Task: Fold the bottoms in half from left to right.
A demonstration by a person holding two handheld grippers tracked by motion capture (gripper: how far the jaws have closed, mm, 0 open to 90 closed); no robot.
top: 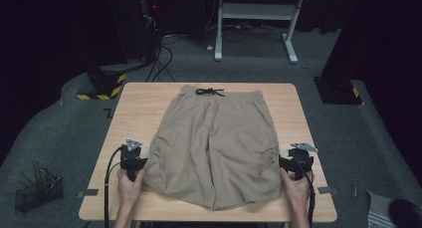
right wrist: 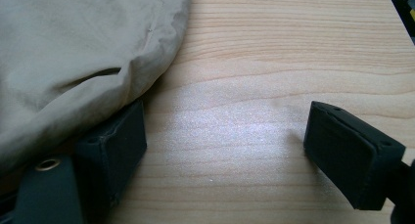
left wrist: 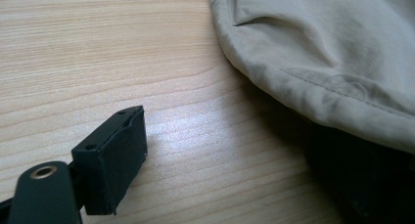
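Khaki shorts [top: 215, 143] lie flat on the wooden table [top: 144, 101], waistband and black drawstring [top: 209, 92] at the far side. My left gripper [top: 133, 156] rests at the shorts' left leg edge, my right gripper [top: 300, 156] at the right leg edge, each held by a hand. In the left gripper view the gripper [left wrist: 230, 136] is open; one jaw lies on bare wood and the other is hidden under the shorts' hem [left wrist: 313, 87]. In the right gripper view the gripper [right wrist: 225, 121] is open, with the shorts' fabric [right wrist: 73, 62] draped over its left jaw and bare wood between the pads.
A black wire basket [top: 37, 190] sits on the floor at the left. A white desk frame [top: 256, 19], cables and a yellow-black striped base [top: 102, 86] stand beyond the table. Bare wood flanks the shorts on both sides.
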